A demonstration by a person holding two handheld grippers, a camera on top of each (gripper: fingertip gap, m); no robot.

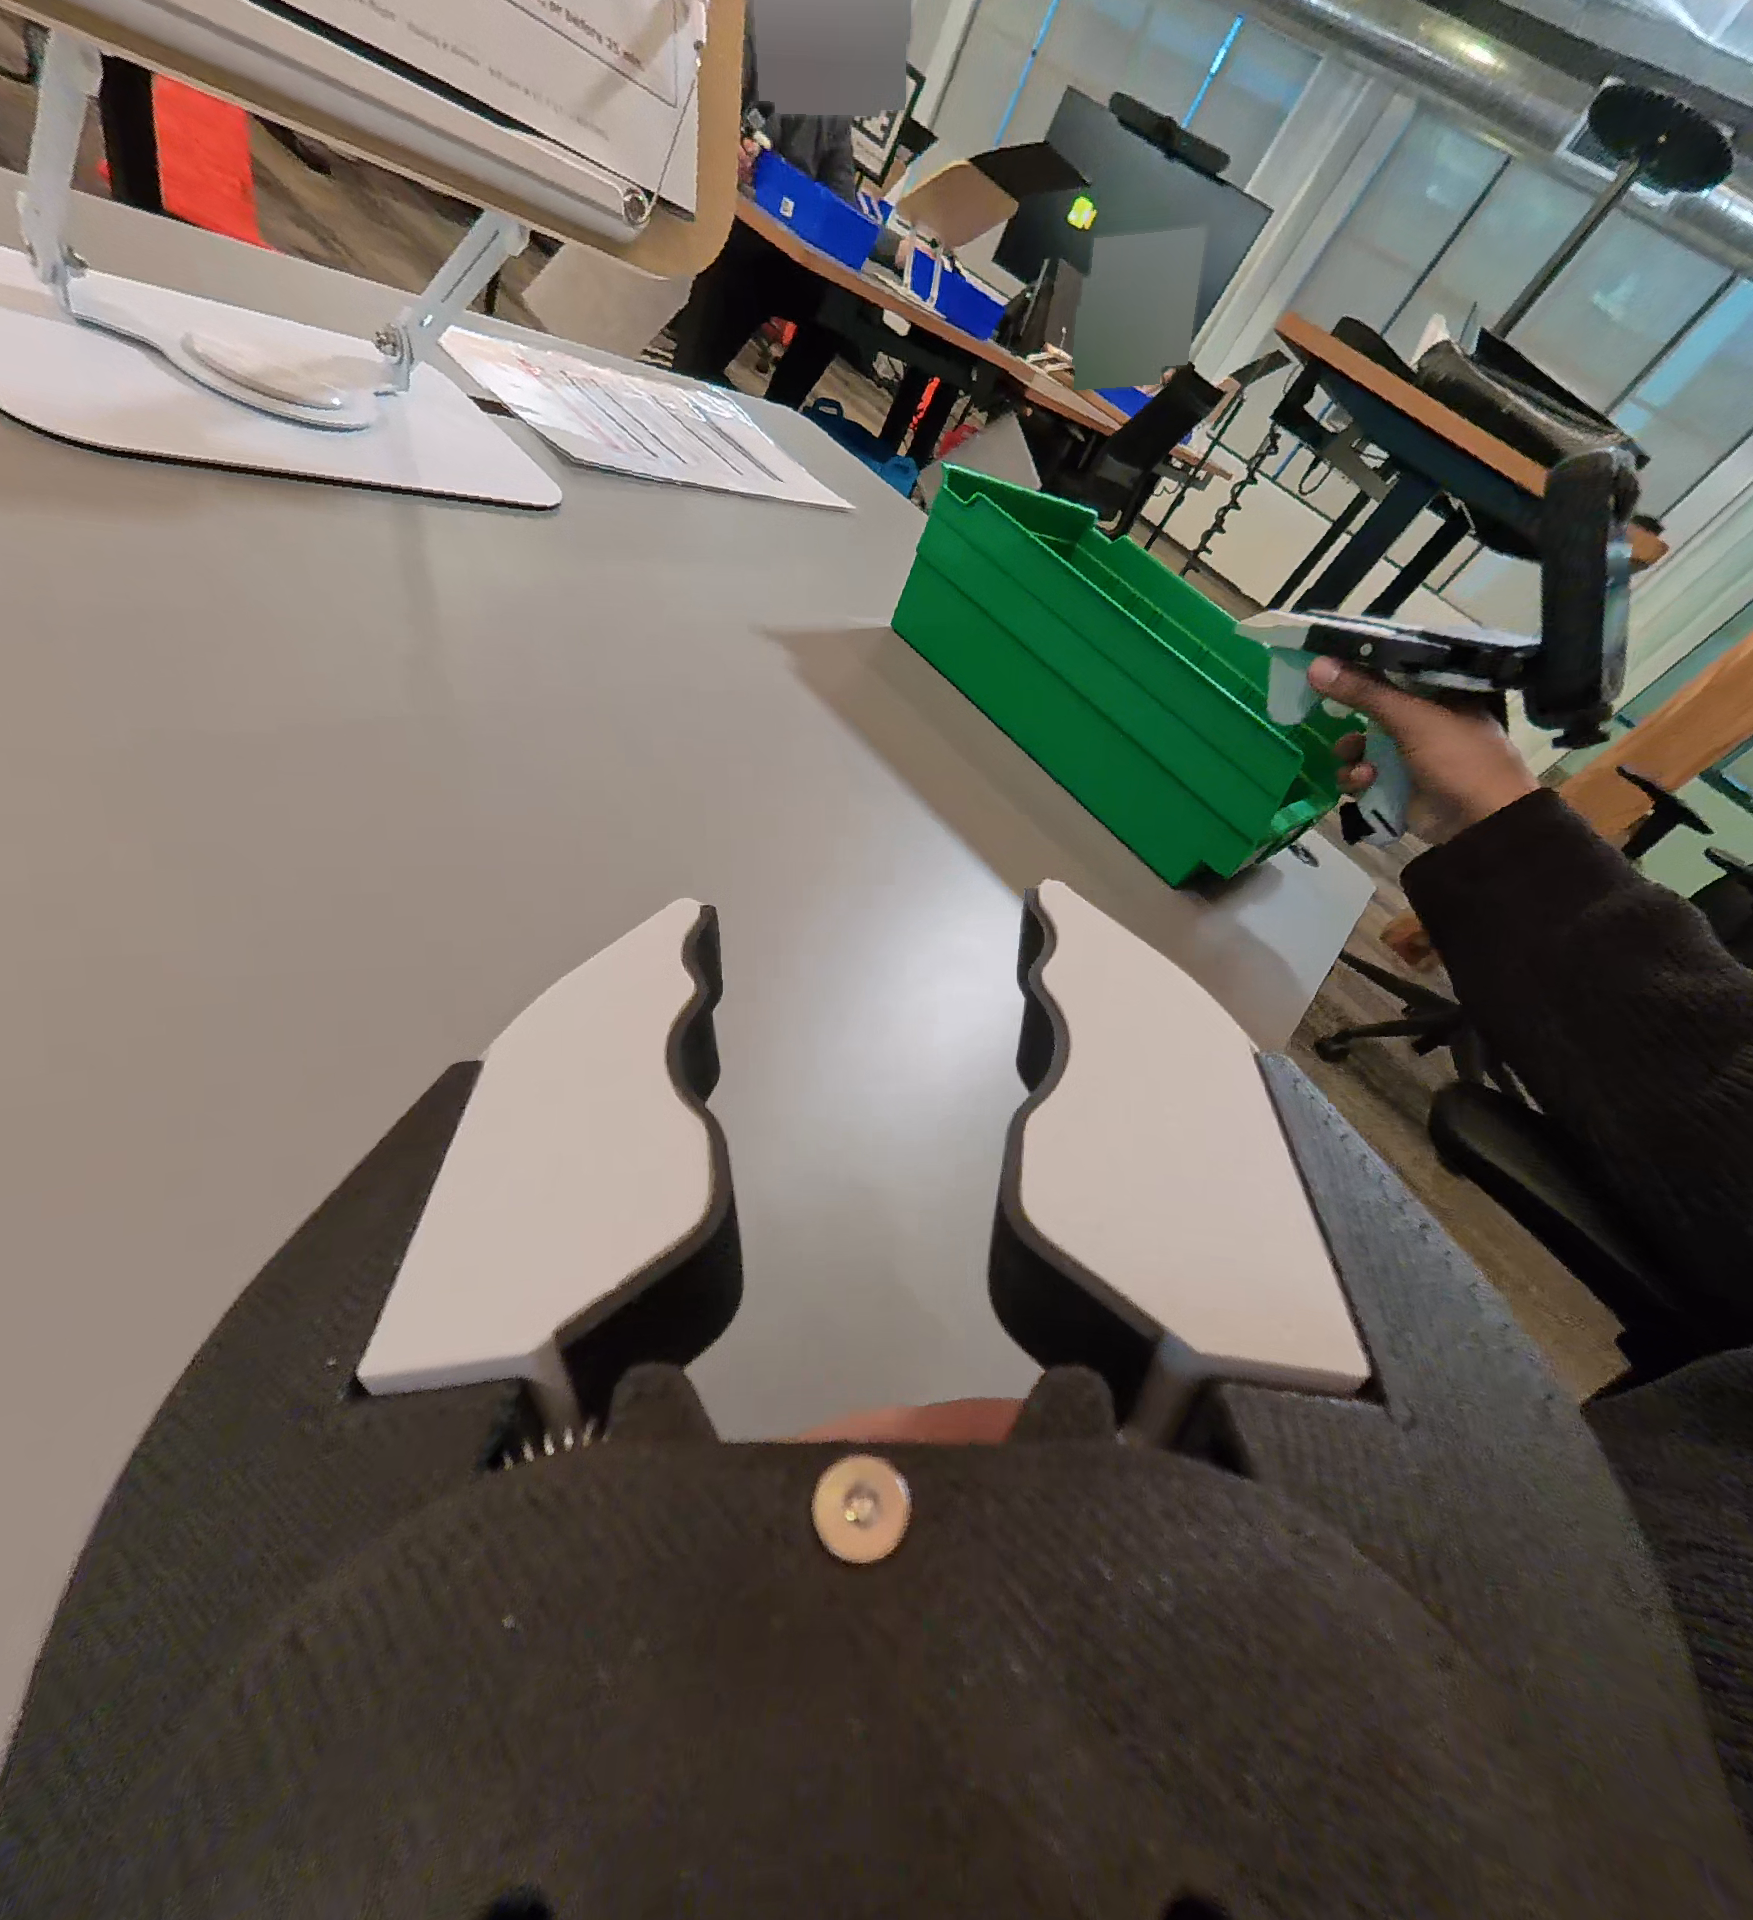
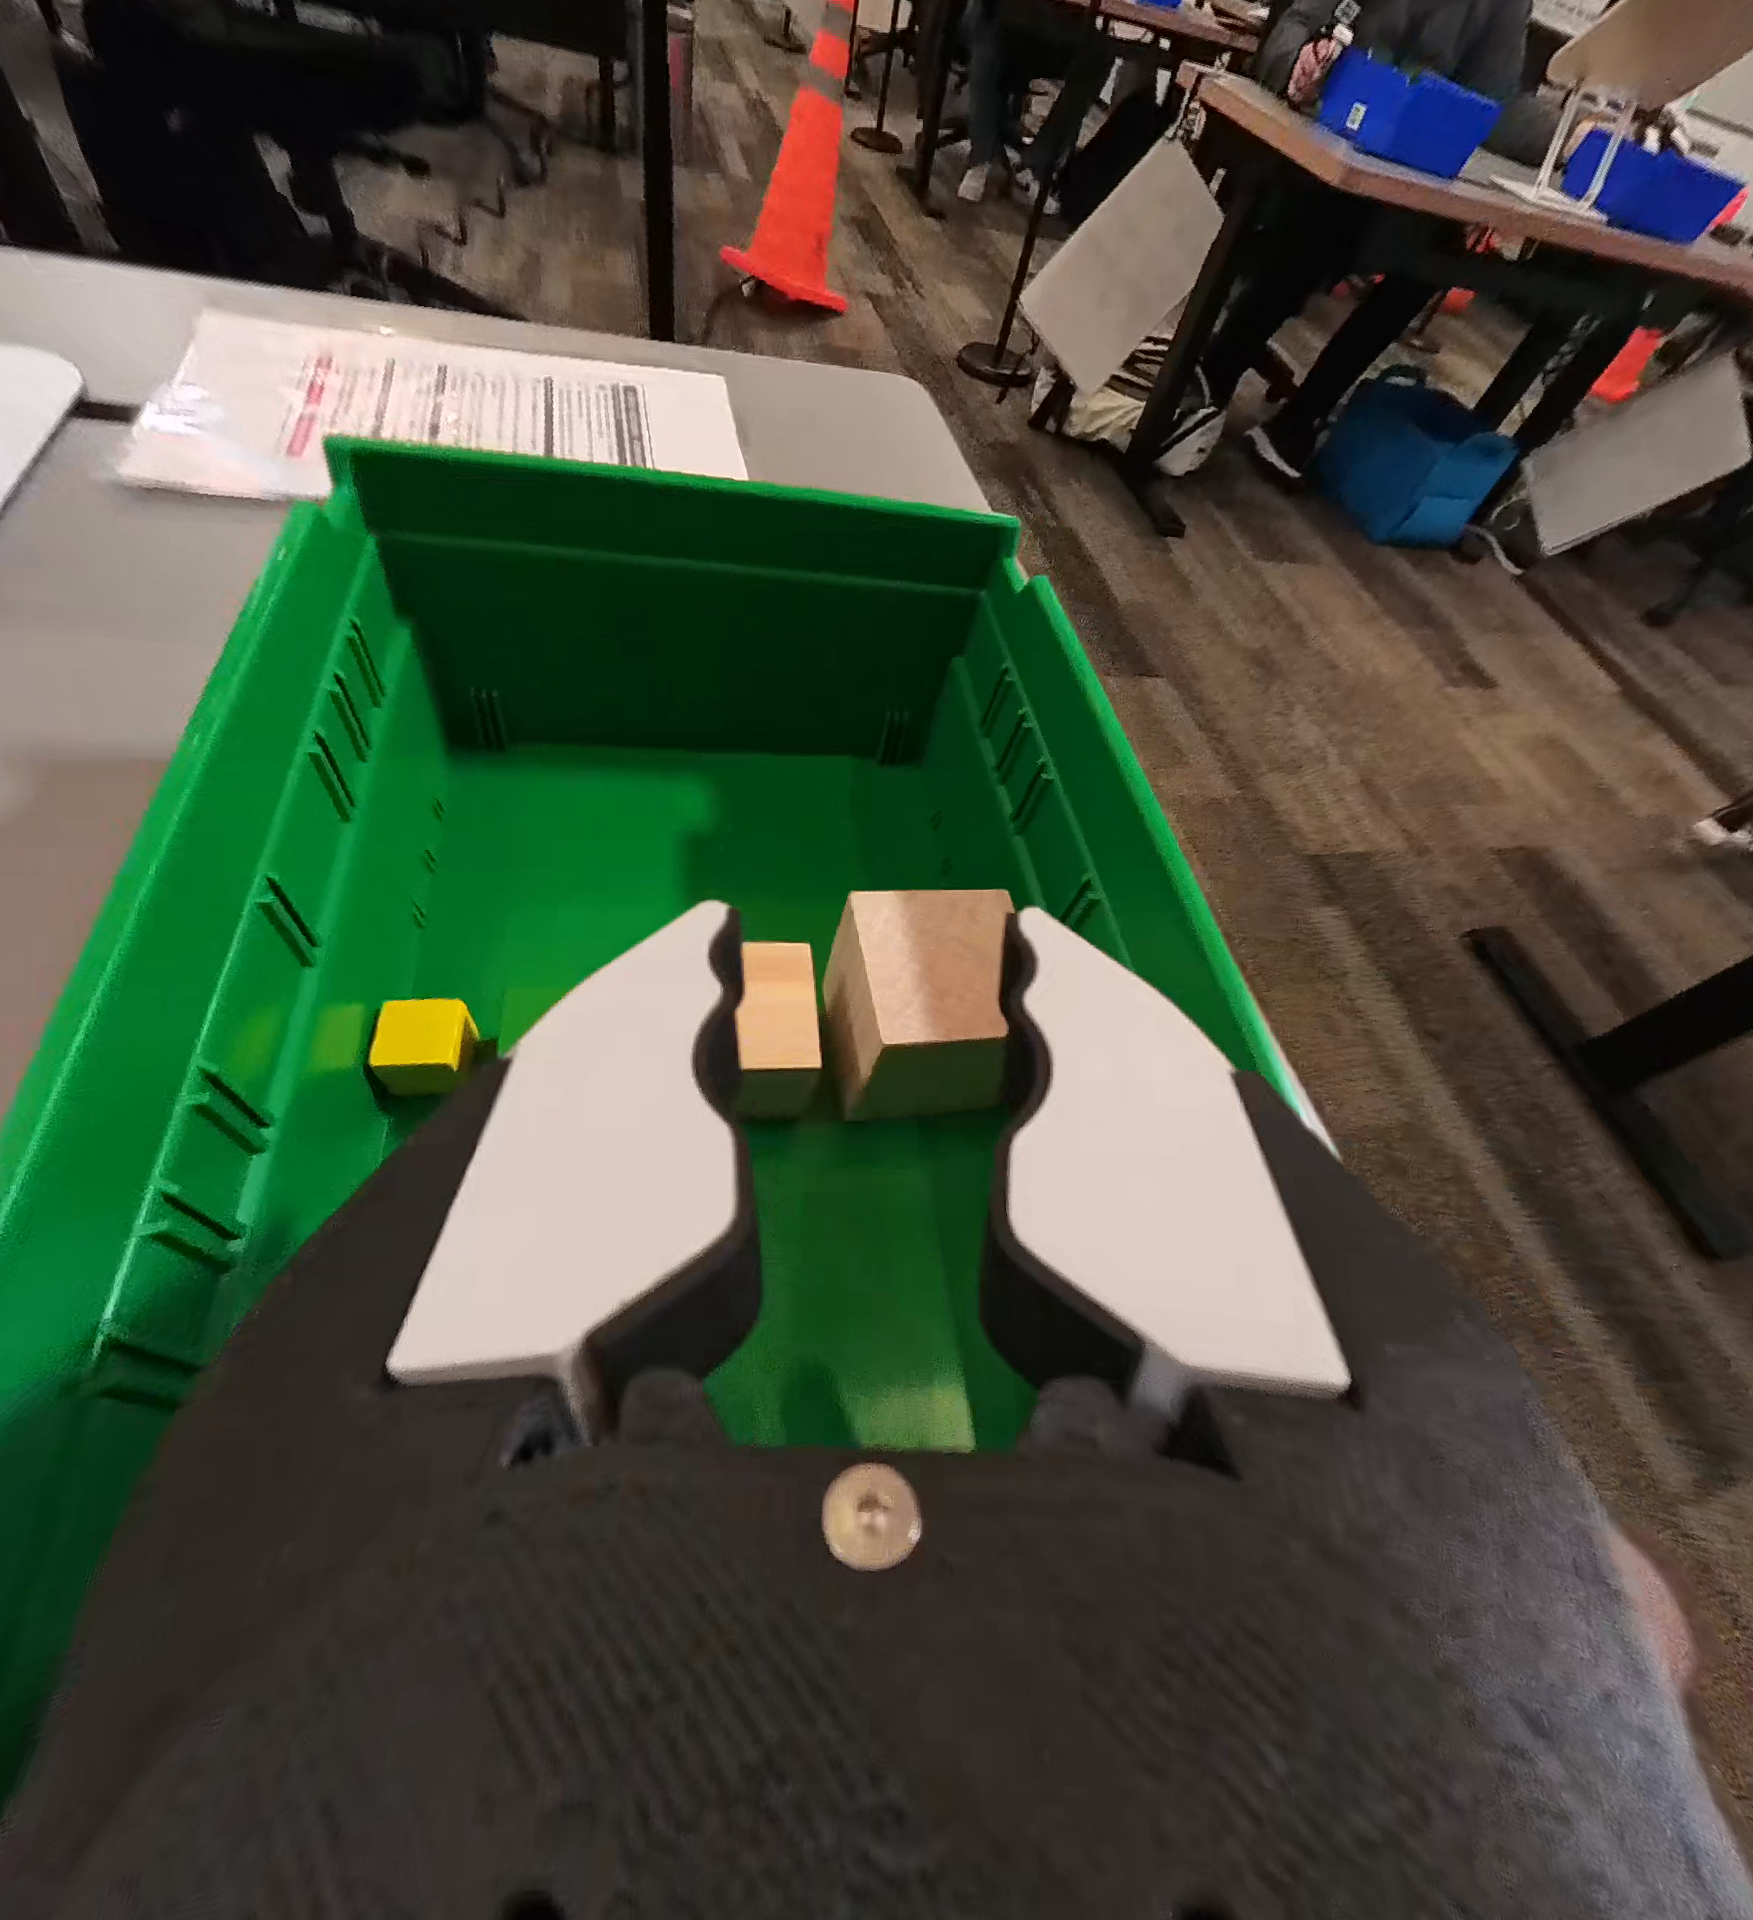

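Farthest left on the flat grey tabletop [image 1: 332, 727] stands a white tablet stand with a flat base plate [image 1: 228, 416], and just beside it lies a laminated white sheet with red and black print [image 1: 643, 426]. The left tongs [image 1: 870, 935] hover low over bare tabletop with their 2 grey-faced fingers [image 1: 581, 1143] spread wide and nothing between them; the bin lies ahead and to their right, well apart. That long green plastic bin [image 2: 228, 935] sits at the tabletop's right edge, its long axis running away from the right tongs [image 2: 872, 935], which hang above its near end, tilted down into it, wide apart and empty. Inside the bin, from left to right, sit a small yellow cube [image 2: 420, 1044] near the left wall, a small pale wooden block [image 2: 776, 1023] and a larger tan wooden block [image 2: 919, 997] beside it, close but seemingly not touching. Both wooden blocks show in the gap between the right tongs' tips, on the bin floor beyond and below them; whether the fingers touch either cannot be told. The right hand [image 1: 1433, 748] holding those tongs is far nearer the blocks than the left.
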